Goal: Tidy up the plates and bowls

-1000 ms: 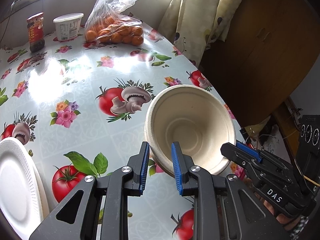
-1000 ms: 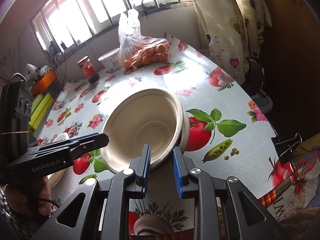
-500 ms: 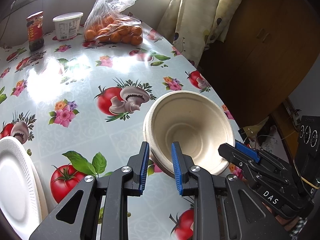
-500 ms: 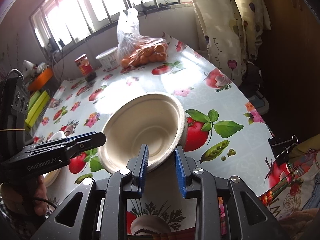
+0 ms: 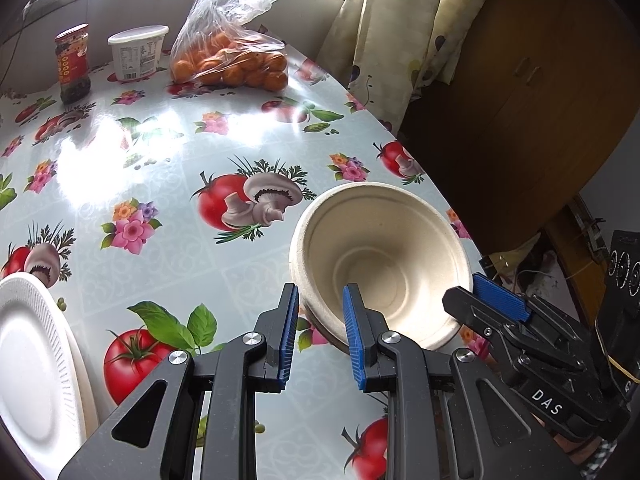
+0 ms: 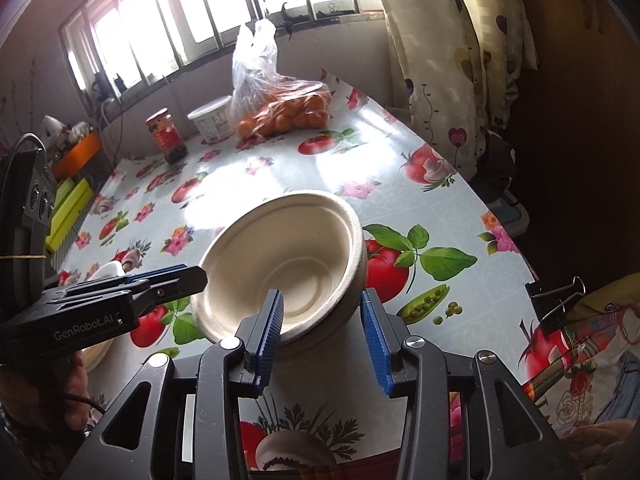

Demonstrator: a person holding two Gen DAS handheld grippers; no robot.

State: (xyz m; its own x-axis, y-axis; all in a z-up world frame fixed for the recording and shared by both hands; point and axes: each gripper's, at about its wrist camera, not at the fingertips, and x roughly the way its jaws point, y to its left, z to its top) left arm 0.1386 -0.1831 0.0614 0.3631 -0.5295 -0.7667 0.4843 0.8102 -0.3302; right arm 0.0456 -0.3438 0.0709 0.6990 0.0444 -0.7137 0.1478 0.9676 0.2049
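Two beige paper bowls (image 5: 380,256) sit nested on the flowered tablecloth near the table's right edge. My left gripper (image 5: 320,320) is shut on the near left rim of the bowls, one blue pad inside and one outside. My right gripper (image 6: 324,328) straddles the bowls' (image 6: 288,256) near rim and its jaws are opening. Its left pad stands inside the bowl and its right pad stands clear of the outer wall. A stack of white foam plates (image 5: 36,360) lies at the left edge of the left wrist view.
At the far side by the window are a bag of oranges (image 5: 232,60), a white tub (image 5: 138,52) and a dark jar (image 5: 72,64). The table edge (image 5: 440,196) curves just right of the bowls, with a curtain and wooden cabinet beyond. A binder clip (image 6: 556,296) grips the cloth.
The right gripper's jaws have spread apart and let go of the bowl's rim. The upper bowl went from tilted to lying nested in the lower one. The left gripper kept its grip.
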